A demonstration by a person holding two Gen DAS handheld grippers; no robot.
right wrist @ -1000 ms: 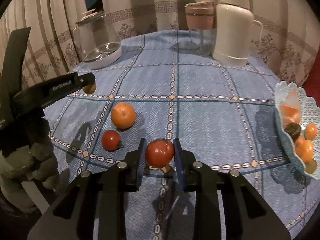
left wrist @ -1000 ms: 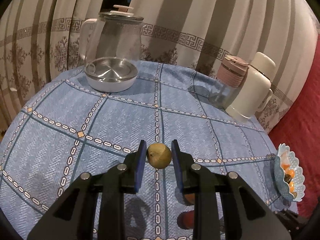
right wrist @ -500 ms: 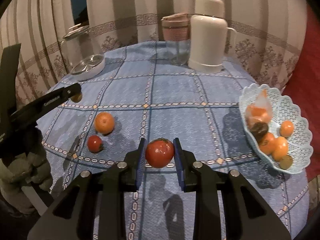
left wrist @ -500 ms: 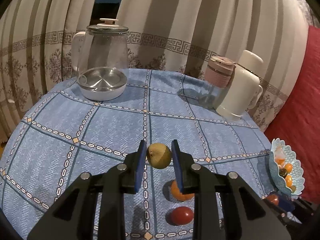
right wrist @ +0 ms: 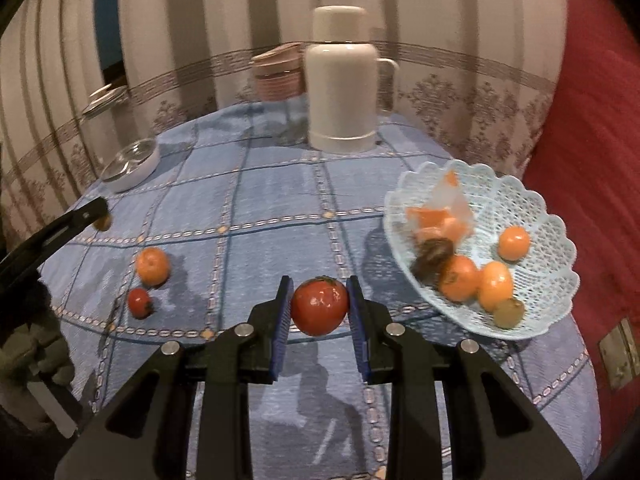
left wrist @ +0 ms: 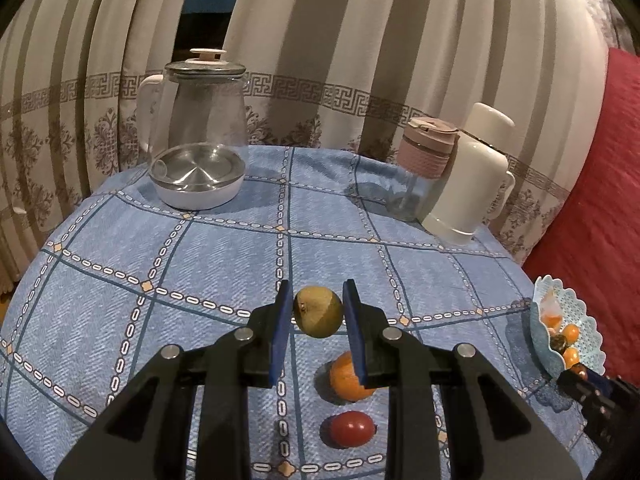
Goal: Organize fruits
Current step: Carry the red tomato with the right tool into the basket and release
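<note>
1. My left gripper point(left wrist: 317, 312) is clamped on a small round yellow-green fruit point(left wrist: 318, 317) – both blue pads press its sides, and it is held clear above the blue checked tablecloth point(left wrist: 200, 264), lower centre of the left wrist view.
2. My right gripper point(right wrist: 319, 312) is clamped on a round red tomato point(right wrist: 319, 306) with a green stem cap, lower centre of the right wrist view, also off the cloth.
3. Loose on the cloth: a round orange mandarin point(right wrist: 152, 266) and, just beside it toward the bottom of the frame, a small red tomato point(right wrist: 139, 303) – left-centre in the right view.
4. Pale blue scalloped lattice plastic basket point(right wrist: 532, 216) sits at centre-right of the right view, holding several orange fruits, a dark brown one, a yellowish one and a clear bag of something orange.
5. Back of the table: a glass kettle with steel base point(left wrist: 198, 136) at upper left in the left view, a cream thermos flask point(right wrist: 342, 80) and a pink lidded cup point(left wrist: 428, 148) just beside it.
6. Striped curtain point(left wrist: 360, 40) behind.
</note>
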